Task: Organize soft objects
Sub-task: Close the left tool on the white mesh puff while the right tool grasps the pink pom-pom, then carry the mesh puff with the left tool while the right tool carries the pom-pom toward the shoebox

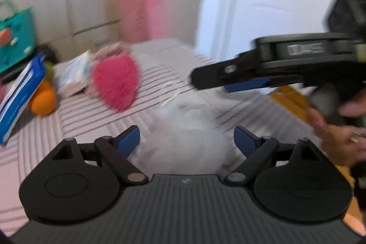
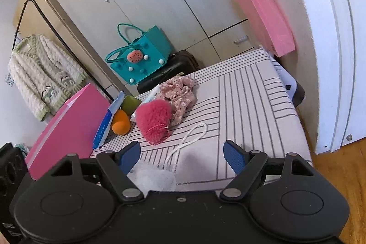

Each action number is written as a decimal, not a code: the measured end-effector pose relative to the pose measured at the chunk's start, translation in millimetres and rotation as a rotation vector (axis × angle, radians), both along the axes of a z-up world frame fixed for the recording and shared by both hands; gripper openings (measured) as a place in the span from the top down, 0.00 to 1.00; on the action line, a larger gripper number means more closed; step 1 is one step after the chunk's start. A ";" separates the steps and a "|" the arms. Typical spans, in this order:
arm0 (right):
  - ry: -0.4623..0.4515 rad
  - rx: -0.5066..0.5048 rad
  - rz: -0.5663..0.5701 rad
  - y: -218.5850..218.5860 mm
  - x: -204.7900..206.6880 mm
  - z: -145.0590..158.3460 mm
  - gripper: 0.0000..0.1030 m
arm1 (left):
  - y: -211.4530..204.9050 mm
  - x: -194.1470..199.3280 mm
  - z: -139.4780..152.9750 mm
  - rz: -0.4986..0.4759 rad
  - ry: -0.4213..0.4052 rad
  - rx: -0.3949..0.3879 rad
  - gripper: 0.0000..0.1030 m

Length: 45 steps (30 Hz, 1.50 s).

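The left gripper [image 1: 185, 141] is being held wide open and empty, with a white mesh bath pouf [image 1: 183, 129] lying between and just beyond its jaws on the striped mattress [image 1: 240, 116]. The right gripper [image 2: 181, 154] is likewise being held wide open, gripping nothing; the pouf is lying by its left jaw, a red fluffy pouch [image 2: 154, 120] further ahead.

Both tongs, left tongs [image 1: 186, 138] and right tongs [image 2: 181, 154], are matte black with blue pads, silver pivot screws and ribbed bodies; one hand [image 1: 340, 136] wears a ring.

Bright daylight, left wrist view heavily motion-blurred, right wrist view sharp, fisheye bending at edges
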State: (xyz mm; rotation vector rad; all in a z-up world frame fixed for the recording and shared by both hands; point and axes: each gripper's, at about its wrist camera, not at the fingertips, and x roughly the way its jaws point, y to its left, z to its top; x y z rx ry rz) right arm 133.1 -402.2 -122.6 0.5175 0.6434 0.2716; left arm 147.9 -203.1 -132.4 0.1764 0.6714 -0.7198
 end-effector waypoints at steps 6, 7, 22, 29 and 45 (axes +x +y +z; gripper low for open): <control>-0.015 -0.043 0.048 14.1 8.6 6.1 0.19 | 12.2 1.4 2.6 0.042 -0.009 -0.017 0.58; -0.018 -0.053 0.054 15.4 10.9 6.7 0.19 | 15.5 1.5 2.5 0.046 -0.003 -0.035 0.63; -0.020 -0.004 0.138 46.7 59.7 3.2 0.19 | 62.8 4.5 5.0 0.161 0.016 -0.162 0.64; -0.106 -0.265 0.123 79.7 68.7 15.0 0.27 | 85.8 11.4 4.4 0.197 0.078 -0.192 0.64; -0.040 -0.454 0.101 110.1 83.4 3.9 0.49 | 98.7 16.8 5.6 0.239 0.115 -0.171 0.64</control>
